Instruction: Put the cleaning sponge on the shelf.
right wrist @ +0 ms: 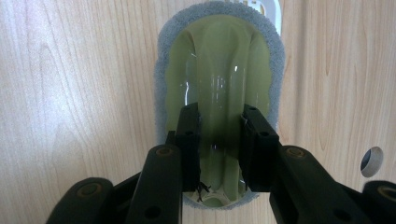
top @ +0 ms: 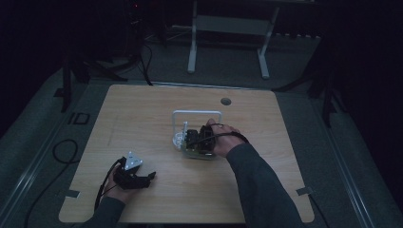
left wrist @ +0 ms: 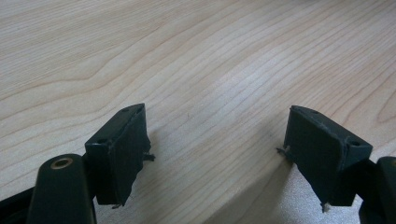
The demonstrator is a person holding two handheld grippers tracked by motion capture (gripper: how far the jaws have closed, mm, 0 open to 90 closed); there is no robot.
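From the high view, the wooden table (top: 142, 114) carries one white wire rack (top: 197, 114) near its centre, and just at the rack's six o'clock the right gripper (top: 199, 137) points down over a pale object beside the rack's base; the left gripper (top: 140, 175) rests well apart, toward seven o'clock of the table, over bare wood. One round cable hole (top: 225, 101) sits at the rack's one o'clock. In the left gripper view, the left gripper (left wrist: 215, 140) has its jaws spread wide with nothing between them, only wood grain beneath. In the right gripper view, the right gripper (right wrist: 219, 140) is clamped on the raised central ridge of a single scrubbing pad (right wrist: 219, 70): a glossy yellow-green plastic handle shell bonded on a grey fibrous rim, lying flat on the table, with the hole at four o'clock and a bit of white rack at twelve. I would judge the pad light, its shell stiff and rather slippery (the gloss suggests so), its grey edge soft and yielding; the ridge along the middle is the sensible place to hold, since a pinch at the rim would only squash the fibre. Counted: one pad, one rack, two grippers.
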